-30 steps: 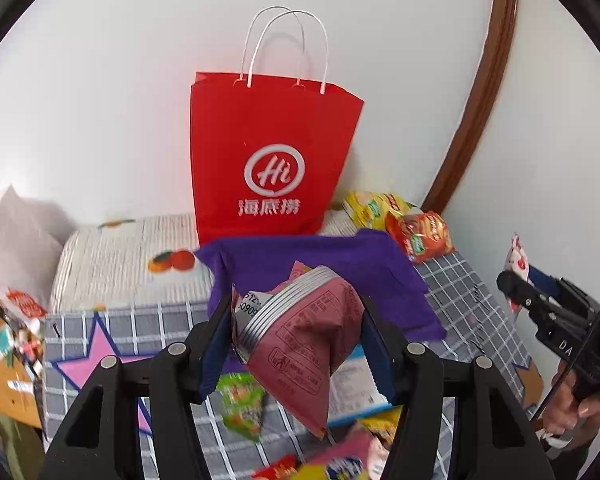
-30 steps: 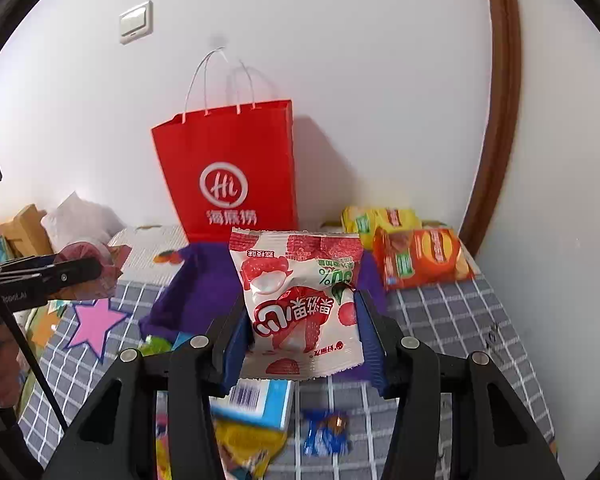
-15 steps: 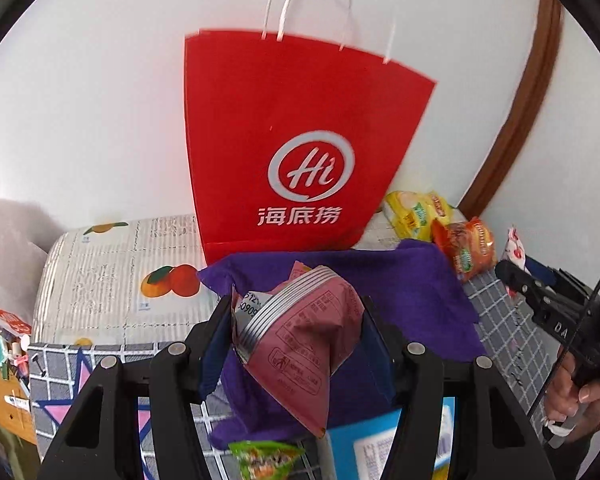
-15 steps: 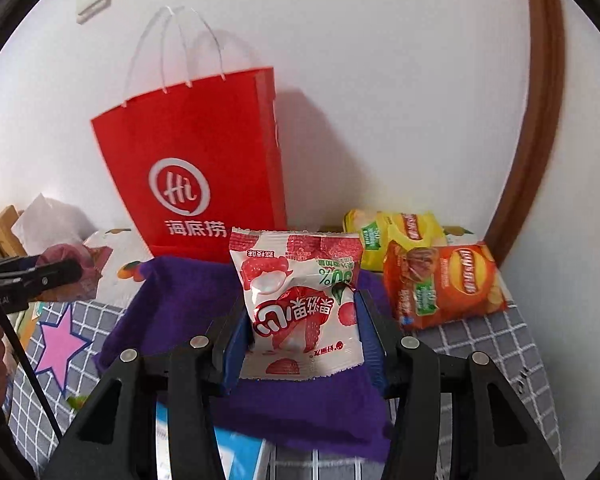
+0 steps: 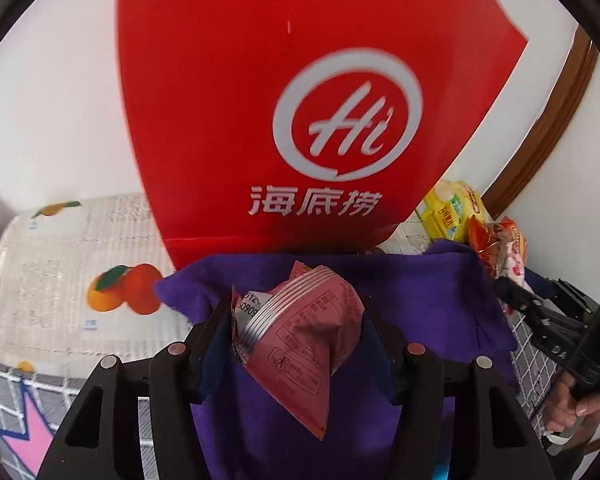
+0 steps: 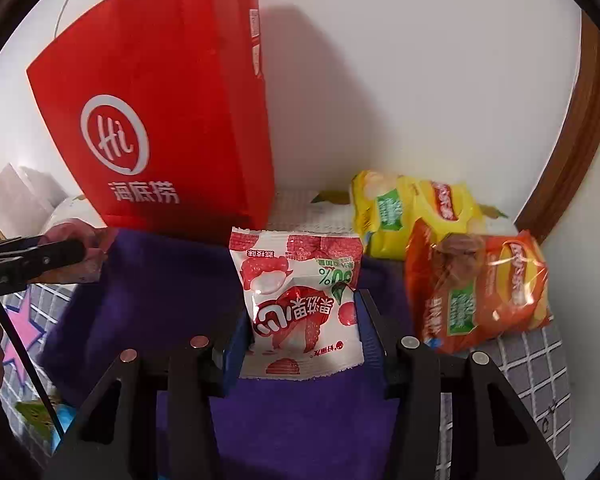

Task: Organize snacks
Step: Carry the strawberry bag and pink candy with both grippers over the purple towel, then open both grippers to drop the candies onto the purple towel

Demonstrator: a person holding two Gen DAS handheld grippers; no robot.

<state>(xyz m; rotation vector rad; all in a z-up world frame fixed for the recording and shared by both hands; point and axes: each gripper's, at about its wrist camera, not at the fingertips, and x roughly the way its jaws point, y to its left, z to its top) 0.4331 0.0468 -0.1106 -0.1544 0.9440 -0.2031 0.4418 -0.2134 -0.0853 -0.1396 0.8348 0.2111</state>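
Observation:
My left gripper [image 5: 296,332] is shut on a dark pink snack packet [image 5: 300,344], held above a purple cloth [image 5: 420,292] just in front of a red paper bag [image 5: 300,80]. My right gripper [image 6: 300,320] is shut on a white and red lychee snack packet [image 6: 300,300] over the same purple cloth [image 6: 160,280], to the right of the red bag [image 6: 160,100]. The left gripper [image 6: 40,258] shows at the left edge of the right wrist view. The right gripper [image 5: 540,312] shows at the right edge of the left wrist view.
A yellow chip bag [image 6: 412,208] and an orange chip bag [image 6: 480,284] lie at the back right against the wall. A fruit-print mat [image 5: 80,280] lies left of the red bag. A grey checked cloth [image 6: 532,352] with a pink star [image 5: 28,432] covers the surface.
Both grippers have moved forward toward the red bag, which now looms much larger. Each still holds its packet.

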